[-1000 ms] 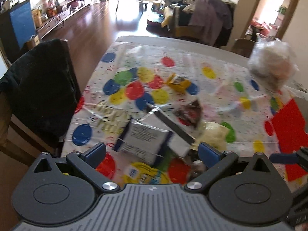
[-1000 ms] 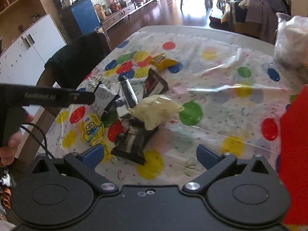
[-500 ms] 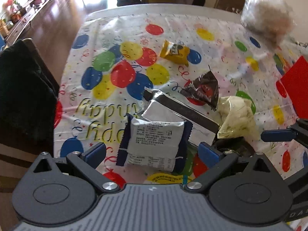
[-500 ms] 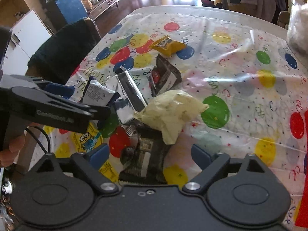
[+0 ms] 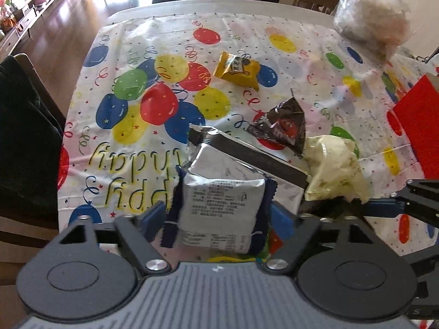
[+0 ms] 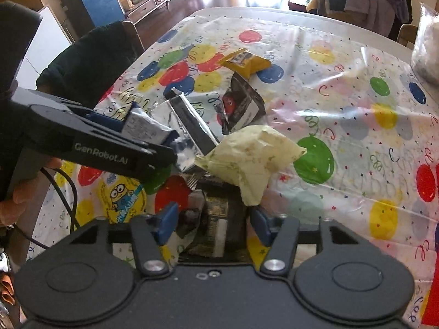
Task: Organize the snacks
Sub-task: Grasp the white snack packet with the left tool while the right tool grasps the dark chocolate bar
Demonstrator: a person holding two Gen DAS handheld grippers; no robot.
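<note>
Snacks crowd my left wrist view: my left gripper point(image 5: 218, 215) has just been closing and its pads touch both navy edges of the white-labelled packet point(image 5: 219, 205), pinching it on the balloon tablecloth point(image 5: 123, 63). That slick wrapper could squirt free. I count one yellow pouch point(image 5: 237, 70), one brown pouch point(image 5: 282, 127), one pale bag point(image 5: 333, 170).

From the right wrist view, my right gripper point(image 6: 212, 226) has also just been closing, pinching a dark packet point(image 6: 216, 213) under the pale bag, which may drag along.

The snack pile point(image 6: 219, 142) crowds the near tablecloth point(image 6: 343, 126); the right side lies free, past the yellow packet point(image 6: 245, 61).
</note>
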